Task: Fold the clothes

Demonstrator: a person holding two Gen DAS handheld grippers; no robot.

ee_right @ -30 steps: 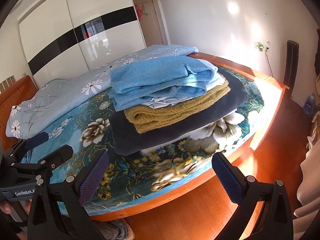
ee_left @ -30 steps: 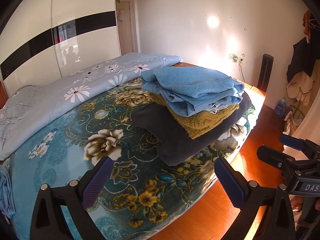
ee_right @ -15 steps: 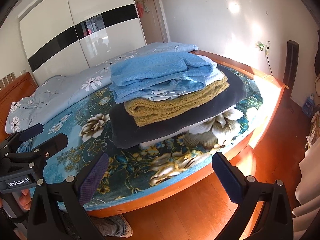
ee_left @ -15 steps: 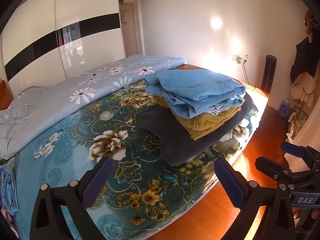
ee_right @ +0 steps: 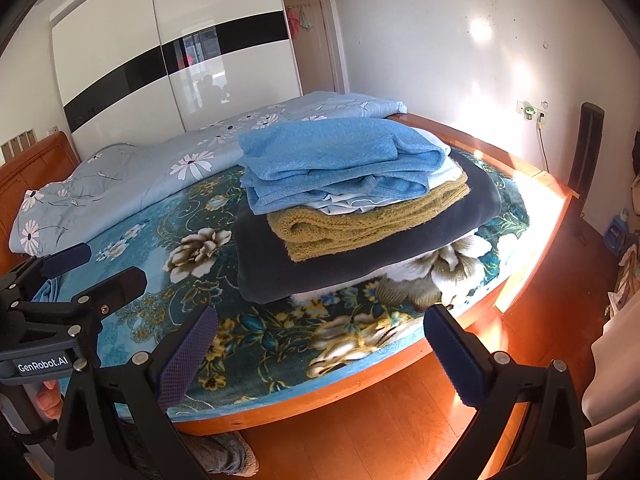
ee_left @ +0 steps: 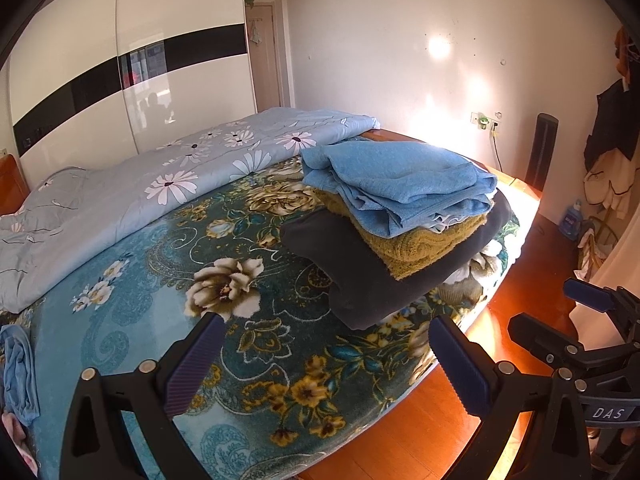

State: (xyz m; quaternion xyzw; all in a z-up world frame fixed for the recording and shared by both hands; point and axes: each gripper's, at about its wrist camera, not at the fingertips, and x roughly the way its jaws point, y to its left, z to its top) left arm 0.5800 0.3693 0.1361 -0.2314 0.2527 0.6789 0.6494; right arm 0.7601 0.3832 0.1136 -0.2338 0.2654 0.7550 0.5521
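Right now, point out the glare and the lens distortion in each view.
Left wrist view: a sun spot burns out the wall, the bed edge glares, and the wardrobe bows from the fisheye. Right wrist view: the same wall spot, a bright strip along the bed rail, dark corners.

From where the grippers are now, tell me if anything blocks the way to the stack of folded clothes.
Nothing visible does. Between the open left hand-held gripper, the open right hand-held gripper and the stack of folded clothes lies only bare floral blanket.
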